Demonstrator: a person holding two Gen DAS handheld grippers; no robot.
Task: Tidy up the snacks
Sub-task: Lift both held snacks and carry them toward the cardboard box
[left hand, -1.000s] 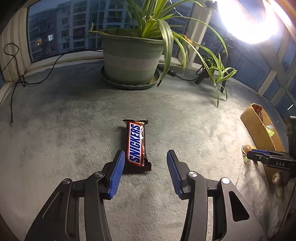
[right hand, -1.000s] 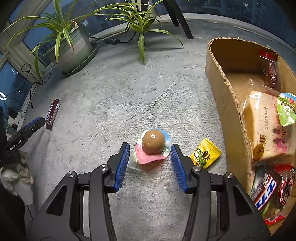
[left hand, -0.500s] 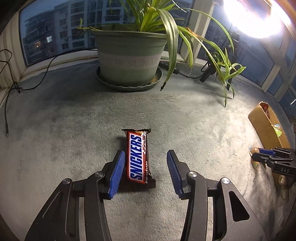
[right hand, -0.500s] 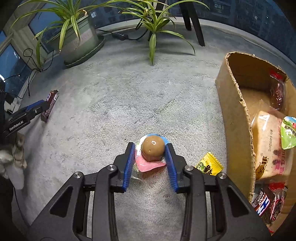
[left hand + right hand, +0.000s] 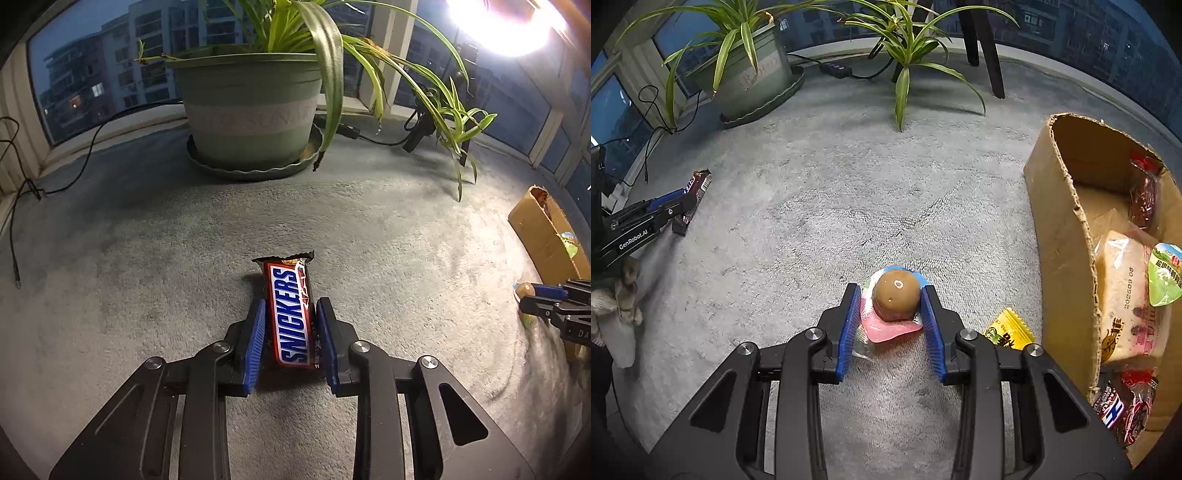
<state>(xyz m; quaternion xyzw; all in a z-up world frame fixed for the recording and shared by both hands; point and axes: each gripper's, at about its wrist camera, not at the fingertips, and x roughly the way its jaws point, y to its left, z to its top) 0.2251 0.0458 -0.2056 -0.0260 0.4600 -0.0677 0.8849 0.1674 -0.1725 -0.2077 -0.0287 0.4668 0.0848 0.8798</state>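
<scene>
My left gripper [image 5: 290, 314] is shut on a Snickers bar [image 5: 291, 314] lying on the grey carpet, its blue pads pressed on both long sides. My right gripper [image 5: 891, 302] is shut on a packaged brown round snack [image 5: 895, 293] with a pink and blue wrapper. A cardboard box [image 5: 1060, 229] at the right holds a bread pack [image 5: 1128, 295] and several other snacks. The left gripper and the Snickers bar [image 5: 696, 186] also show at the left of the right wrist view.
A yellow candy packet [image 5: 1008, 332] lies on the carpet between my right gripper and the box. A large potted plant [image 5: 251, 110] stands ahead of the left gripper, with cables [image 5: 22, 192] at the left wall. A smaller plant [image 5: 905, 48] and a dark stand leg [image 5: 986, 48] are farther back.
Both grippers have closed: the left on the Snickers bar after moving forward over it, the right on the brown round snack.
</scene>
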